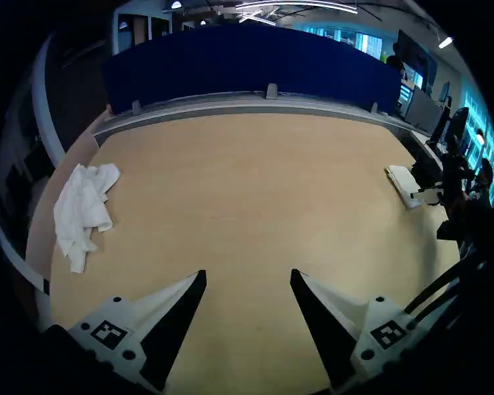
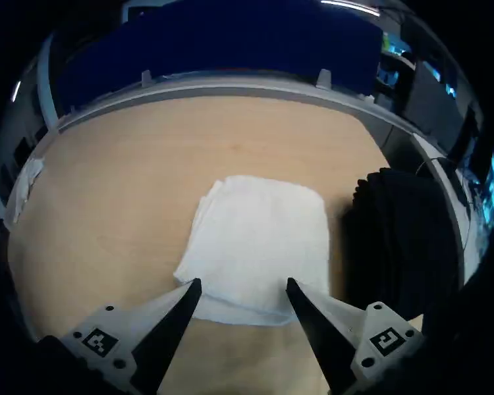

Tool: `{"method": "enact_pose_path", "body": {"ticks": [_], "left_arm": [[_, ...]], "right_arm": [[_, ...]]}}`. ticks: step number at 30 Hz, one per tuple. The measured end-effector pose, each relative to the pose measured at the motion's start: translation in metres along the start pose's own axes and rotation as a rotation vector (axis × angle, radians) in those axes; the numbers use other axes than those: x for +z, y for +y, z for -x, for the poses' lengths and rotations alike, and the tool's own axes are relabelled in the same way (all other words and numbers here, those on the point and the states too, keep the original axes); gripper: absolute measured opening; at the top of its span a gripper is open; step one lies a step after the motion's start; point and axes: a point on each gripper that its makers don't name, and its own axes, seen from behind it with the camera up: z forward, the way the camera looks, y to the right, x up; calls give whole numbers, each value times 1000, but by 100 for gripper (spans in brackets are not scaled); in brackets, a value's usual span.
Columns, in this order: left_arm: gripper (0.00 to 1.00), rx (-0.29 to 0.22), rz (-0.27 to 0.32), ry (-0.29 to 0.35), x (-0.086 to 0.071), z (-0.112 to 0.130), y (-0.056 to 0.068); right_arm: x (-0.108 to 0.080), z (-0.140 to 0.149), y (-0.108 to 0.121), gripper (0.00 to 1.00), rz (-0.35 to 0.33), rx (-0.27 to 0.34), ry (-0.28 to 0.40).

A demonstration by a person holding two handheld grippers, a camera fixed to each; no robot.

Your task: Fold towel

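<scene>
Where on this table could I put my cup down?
Free: the wide tabletop between the crumpled towel and the folded towel, back to the blue divider. Crowded: the right end, folded towel beside a black stack.

folded towel: white. crumpled towel: white. table: pale wood grain. partition: dark blue. stacked cloth: black. left gripper, right gripper: black and white, with square-patterned markers.

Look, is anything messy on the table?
Yes. A crumpled towel lies bunched in a heap near the left edge of the table in the left gripper view, not folded. The folded towel lies flat and neat.
</scene>
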Motion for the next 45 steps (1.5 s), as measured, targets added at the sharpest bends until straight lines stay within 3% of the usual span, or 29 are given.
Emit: {"method": "enact_pose_path", "body": {"ticks": [11,18,27,32,38,45], "left_arm": [[95,-10,-11,-4,0,4,-8],[95,-16,-14,13,0,-1,-12],[95,-27,3,43,-1,-7,-17],[95,-24,13,64,-3,-10,-21],[94,-28,37,115,-8,-20,-28],[95,-29,60,189,-16,-38,-35]], "right_arm": [[6,10,0,100,4,-22,2],[-20,-21,-10,100,2,-19,99],[-50,-41,-25,100,19,-3,182],[-71,-61,-42,100,13,41,293],[-117,-92,-59,100,46,113,507],[-179,-115,-88,100,100,106,692]]}}
